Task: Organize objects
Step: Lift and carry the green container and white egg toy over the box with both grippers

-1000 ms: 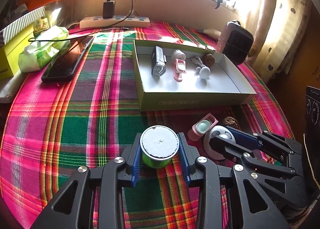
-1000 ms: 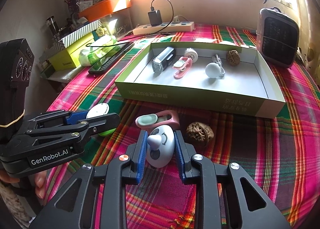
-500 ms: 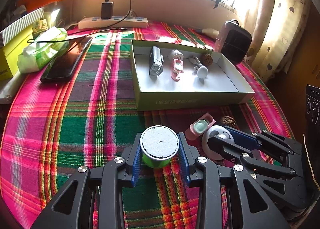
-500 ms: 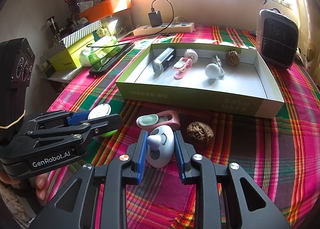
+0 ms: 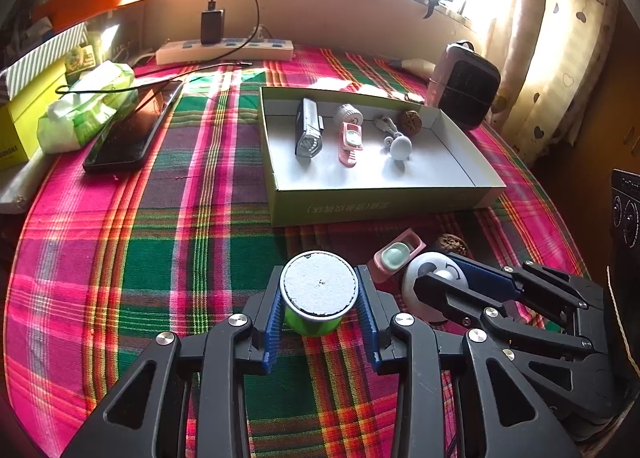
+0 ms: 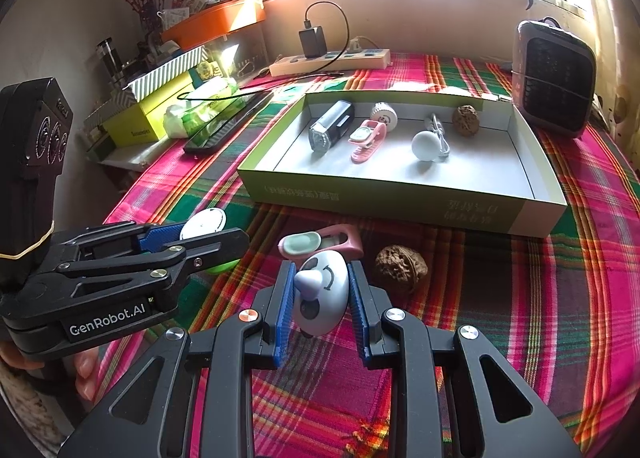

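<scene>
Both grippers loaded at the bench's near edge, ready to carry to the box.

The left gripper (image 5: pixel 320 312) pinches a green capsule cup with a white lid (image 5: pixel 319 290); the right gripper (image 6: pixel 322 298) pinches a white egg-shaped face toy (image 6: pixel 322 290). Each looks grasped but not delivered; next, I judge, comes lifting clear over the near wall of the green cardboard box (image 6: pixel 400 197). It holds a bike light (image 6: pixel 331 126), pink clip (image 6: pixel 366 141), white ball (image 6: pixel 425 145) and walnut (image 6: pixel 465 120). Another walnut (image 6: pixel 401 268) and pink clip (image 6: pixel 320 244) lie outside.
</scene>
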A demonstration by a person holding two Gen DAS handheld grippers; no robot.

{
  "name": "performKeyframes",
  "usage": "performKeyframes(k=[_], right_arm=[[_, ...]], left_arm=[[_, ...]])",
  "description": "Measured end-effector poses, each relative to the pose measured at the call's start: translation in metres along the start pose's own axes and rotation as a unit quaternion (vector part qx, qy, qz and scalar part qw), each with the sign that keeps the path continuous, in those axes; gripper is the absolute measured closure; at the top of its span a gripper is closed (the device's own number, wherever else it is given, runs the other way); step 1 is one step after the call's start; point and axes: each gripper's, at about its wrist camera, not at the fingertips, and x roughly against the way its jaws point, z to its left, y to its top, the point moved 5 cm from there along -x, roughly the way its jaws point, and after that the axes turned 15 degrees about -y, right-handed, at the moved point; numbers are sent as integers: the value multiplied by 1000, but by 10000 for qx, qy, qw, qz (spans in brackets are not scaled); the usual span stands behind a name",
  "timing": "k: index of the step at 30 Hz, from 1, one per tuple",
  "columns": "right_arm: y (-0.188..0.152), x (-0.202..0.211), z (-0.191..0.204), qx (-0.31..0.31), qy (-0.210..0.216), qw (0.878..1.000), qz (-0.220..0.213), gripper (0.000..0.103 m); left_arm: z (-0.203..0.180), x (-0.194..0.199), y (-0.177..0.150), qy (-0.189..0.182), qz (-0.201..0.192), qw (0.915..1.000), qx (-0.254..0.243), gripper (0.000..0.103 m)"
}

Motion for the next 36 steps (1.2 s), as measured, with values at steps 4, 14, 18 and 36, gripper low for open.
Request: performKeyframes(k=[4, 14, 18, 36], right_arm=[[1, 2, -1, -28, 3, 10000, -38, 76], [5, 11, -8, -130, 32, 9998, -155, 76], [8, 15, -12, -174, 28, 9996, -205, 76], [29, 28, -40, -430, -125, 9980, -451, 76]], left_arm=[[-2, 2, 1, 3, -12, 10000, -34, 72], [-9, 7, 6, 18, -79, 9999, -134, 72], [-13, 10, 9, 11, -121, 9998, -175, 72], [-26, 12, 31, -13, -252, 9990, -370, 72]])
